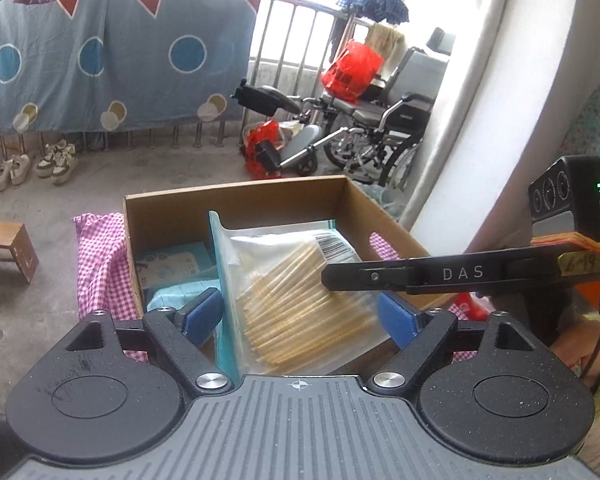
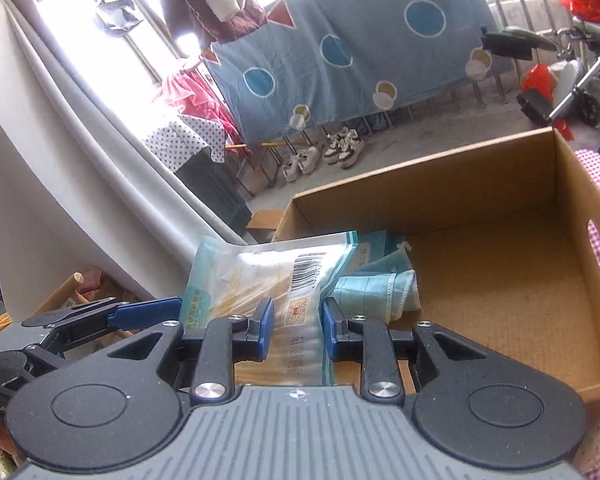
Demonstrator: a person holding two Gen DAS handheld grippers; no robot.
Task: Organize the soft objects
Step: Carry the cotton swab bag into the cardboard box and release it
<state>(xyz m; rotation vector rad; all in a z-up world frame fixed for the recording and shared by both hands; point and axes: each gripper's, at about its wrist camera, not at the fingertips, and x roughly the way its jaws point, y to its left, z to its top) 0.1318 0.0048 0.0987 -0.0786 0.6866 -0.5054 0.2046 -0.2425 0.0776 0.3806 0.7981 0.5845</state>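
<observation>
A cardboard box sits on pink checked cloth; on the concrete floor, sneakers at ten o'clock.

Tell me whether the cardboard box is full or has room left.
Room left. The cardboard box shows bare floor on one side; only the swab packet and teal cloth occupy the other.

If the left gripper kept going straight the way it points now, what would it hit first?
Most likely the plastic packet of sticks, which stands between the open blue pads of the left gripper over the cardboard box. The right gripper, shut on that packet, crosses just beyond; depth is unclear.
</observation>
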